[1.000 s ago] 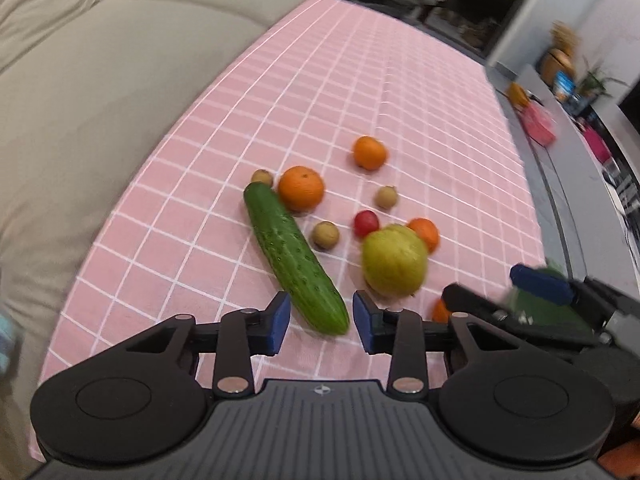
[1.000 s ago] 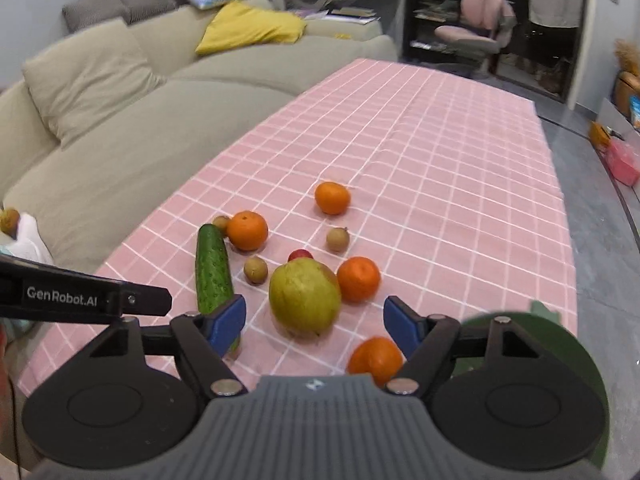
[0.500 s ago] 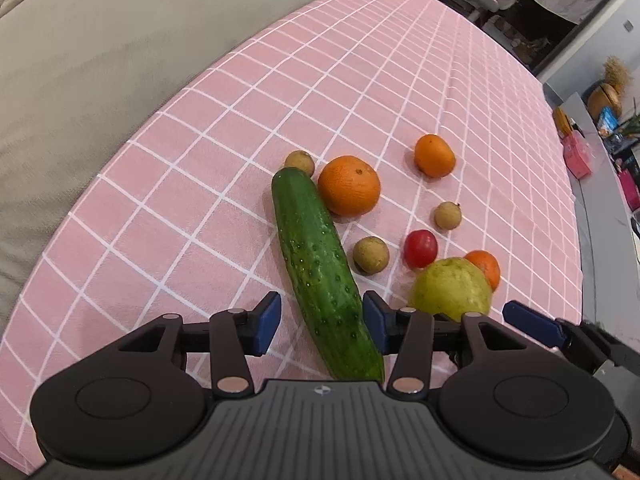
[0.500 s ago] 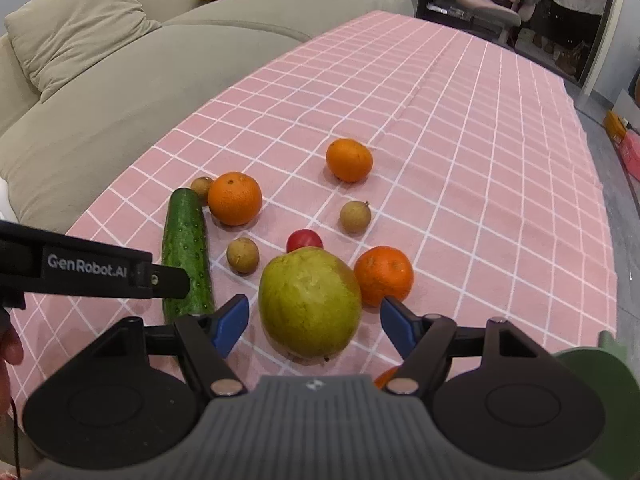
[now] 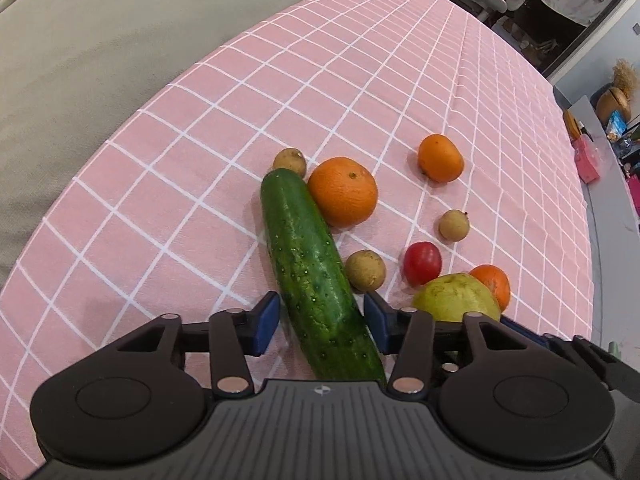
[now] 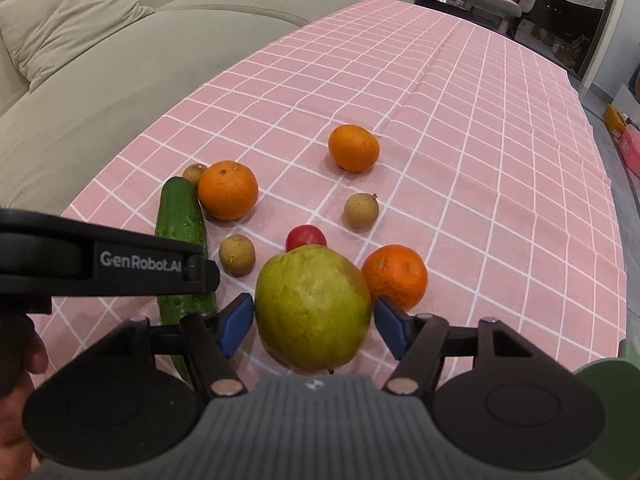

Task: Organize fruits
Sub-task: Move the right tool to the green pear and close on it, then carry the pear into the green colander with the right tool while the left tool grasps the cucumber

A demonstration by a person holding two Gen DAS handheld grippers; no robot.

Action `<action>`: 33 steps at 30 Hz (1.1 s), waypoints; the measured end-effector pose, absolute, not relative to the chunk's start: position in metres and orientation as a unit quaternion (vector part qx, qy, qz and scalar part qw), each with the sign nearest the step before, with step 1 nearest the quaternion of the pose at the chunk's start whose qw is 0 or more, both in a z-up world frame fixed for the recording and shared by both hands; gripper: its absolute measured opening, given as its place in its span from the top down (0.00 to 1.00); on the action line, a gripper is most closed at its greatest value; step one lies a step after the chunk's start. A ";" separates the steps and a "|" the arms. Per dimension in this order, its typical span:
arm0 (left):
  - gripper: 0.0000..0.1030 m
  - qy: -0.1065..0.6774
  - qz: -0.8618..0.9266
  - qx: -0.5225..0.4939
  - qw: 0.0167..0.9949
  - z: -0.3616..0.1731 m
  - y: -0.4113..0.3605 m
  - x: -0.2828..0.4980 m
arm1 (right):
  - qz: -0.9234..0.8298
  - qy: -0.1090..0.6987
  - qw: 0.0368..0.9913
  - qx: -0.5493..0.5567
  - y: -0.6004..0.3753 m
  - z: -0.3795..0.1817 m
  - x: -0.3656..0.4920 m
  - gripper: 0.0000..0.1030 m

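Observation:
A long green cucumber point(image 5: 316, 280) lies on the pink checked tablecloth point(image 5: 360, 80). My left gripper point(image 5: 322, 322) is open, its blue pads on either side of the cucumber's near end with small gaps. My right gripper point(image 6: 314, 322) is open around a big green pear point(image 6: 312, 308), its pads close to the pear's sides. The pear also shows in the left wrist view point(image 5: 456, 300). The cucumber also shows in the right wrist view point(image 6: 180, 216), partly behind the left gripper's body.
Around them lie three oranges point(image 6: 228, 190) point(image 6: 354, 148) point(image 6: 396, 276), a red tomato point(image 6: 306, 236) and three small brown longans point(image 6: 237, 254) point(image 6: 361, 211) point(image 6: 194, 172). A green plate edge point(image 6: 608, 384) shows at the right. A beige sofa point(image 6: 100, 60) borders the table's left.
Both grippers have moved forward and down. The left one now straddles the cucumber's near end; the right one now has the pear between its pads.

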State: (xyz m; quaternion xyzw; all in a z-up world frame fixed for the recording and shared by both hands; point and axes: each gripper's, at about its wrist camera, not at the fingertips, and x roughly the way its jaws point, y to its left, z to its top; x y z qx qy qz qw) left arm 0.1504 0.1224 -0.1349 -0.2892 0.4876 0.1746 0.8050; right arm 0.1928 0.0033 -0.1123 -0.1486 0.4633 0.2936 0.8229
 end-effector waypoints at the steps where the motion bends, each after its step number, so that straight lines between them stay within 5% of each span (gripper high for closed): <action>1: 0.52 0.488 0.174 -0.288 0.806 -0.134 0.122 0.151 | 0.292 0.464 0.823 -0.149 0.004 -0.113 0.192 0.39; 19: 0.60 0.459 0.172 -0.279 0.826 -0.092 0.125 0.108 | 0.305 0.448 0.829 -0.137 -0.001 -0.089 0.155 0.40; 22: 0.65 0.446 0.167 -0.274 0.836 -0.076 0.122 0.097 | 0.311 0.441 0.831 -0.132 -0.003 -0.079 0.144 0.40; 23: 0.74 0.441 0.166 -0.268 0.840 -0.070 0.120 0.093 | 0.313 0.437 0.833 -0.131 -0.005 -0.074 0.141 0.40; 24: 0.98 0.435 0.164 -0.260 0.846 -0.064 0.118 0.090 | 0.314 0.433 0.835 -0.130 -0.007 -0.070 0.137 0.40; 33: 1.00 0.424 0.130 -0.296 0.846 -0.062 0.123 0.078 | 0.315 0.444 0.830 -0.118 -0.013 -0.063 0.123 0.40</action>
